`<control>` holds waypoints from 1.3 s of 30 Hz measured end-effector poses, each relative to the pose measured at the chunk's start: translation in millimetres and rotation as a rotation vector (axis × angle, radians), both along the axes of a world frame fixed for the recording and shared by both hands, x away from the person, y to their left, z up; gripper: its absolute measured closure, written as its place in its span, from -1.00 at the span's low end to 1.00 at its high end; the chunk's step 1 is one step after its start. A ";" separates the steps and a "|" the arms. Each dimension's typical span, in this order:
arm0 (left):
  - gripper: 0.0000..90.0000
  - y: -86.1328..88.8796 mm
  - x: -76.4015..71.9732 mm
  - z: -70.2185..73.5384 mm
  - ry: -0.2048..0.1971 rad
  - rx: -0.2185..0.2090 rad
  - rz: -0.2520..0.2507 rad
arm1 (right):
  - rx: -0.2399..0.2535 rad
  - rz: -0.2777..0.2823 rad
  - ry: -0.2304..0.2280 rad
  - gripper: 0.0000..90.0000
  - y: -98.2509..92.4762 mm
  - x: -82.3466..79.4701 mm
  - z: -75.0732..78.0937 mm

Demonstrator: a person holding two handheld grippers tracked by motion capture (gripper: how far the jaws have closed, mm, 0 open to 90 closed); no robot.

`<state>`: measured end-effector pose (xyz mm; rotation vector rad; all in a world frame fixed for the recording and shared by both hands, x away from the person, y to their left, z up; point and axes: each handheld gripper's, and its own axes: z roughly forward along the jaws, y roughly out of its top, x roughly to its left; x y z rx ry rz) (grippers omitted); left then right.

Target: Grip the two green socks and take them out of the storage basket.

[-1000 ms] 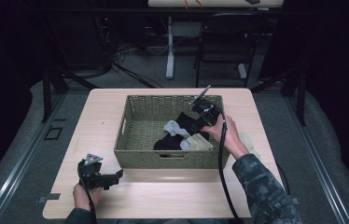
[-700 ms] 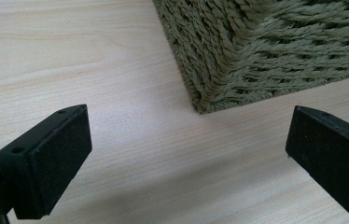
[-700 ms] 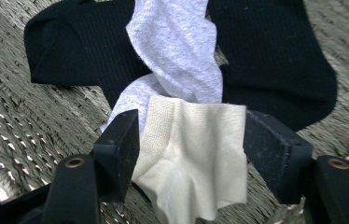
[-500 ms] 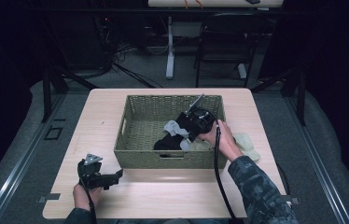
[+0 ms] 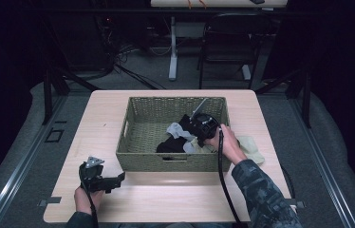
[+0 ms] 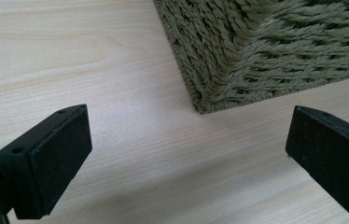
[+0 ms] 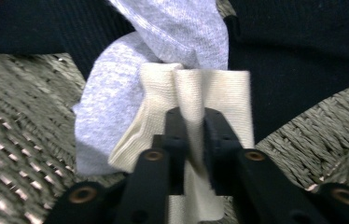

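With your right gripper [image 7: 194, 122] having just closed, pinching the cream sock [image 7: 196, 98] inside the wicker basket [image 5: 140, 142], lift straight so the grey sock [image 7: 116, 88] slips off; your left gripper [image 6: 186, 149] waits spread, empty.

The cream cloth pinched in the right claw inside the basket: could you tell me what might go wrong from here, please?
1. The right claw, whose jaws have just been closing, holds only a thin fold of the cream cloth; it may slip out when lifted.
2. The grey cloth lies against the cream one and could be dragged up with it.
3. The left claw is open on the table beside the basket, not holding it, so a snag might shift the basket.
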<state>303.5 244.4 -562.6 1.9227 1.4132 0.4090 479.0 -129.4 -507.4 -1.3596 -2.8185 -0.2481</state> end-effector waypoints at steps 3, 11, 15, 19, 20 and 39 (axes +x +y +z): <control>-1.00 0.2 0.0 0.0 0.001 -0.001 0.001 | 0.004 0.010 -0.009 0.90 -2.9 -1.2 7.4; -1.00 -0.7 0.4 0.1 -0.002 0.000 -0.003 | 0.049 0.007 -0.046 0.92 -15.4 -5.2 34.1; -1.00 -0.6 0.4 0.2 -0.002 -0.001 -0.002 | 0.066 0.014 -0.074 0.92 -20.7 -6.5 53.7; -1.00 -0.7 0.4 0.1 -0.002 0.000 -0.003 | 0.082 0.009 -0.095 0.92 -21.5 -6.5 70.5; -1.00 -0.9 0.4 0.1 -0.003 0.001 -0.004 | 0.072 0.018 -0.097 0.92 -21.4 -6.0 73.8; -1.00 -1.0 0.2 0.3 -0.003 -0.001 -0.005 | 0.062 0.056 -0.121 0.92 -14.3 -1.1 113.3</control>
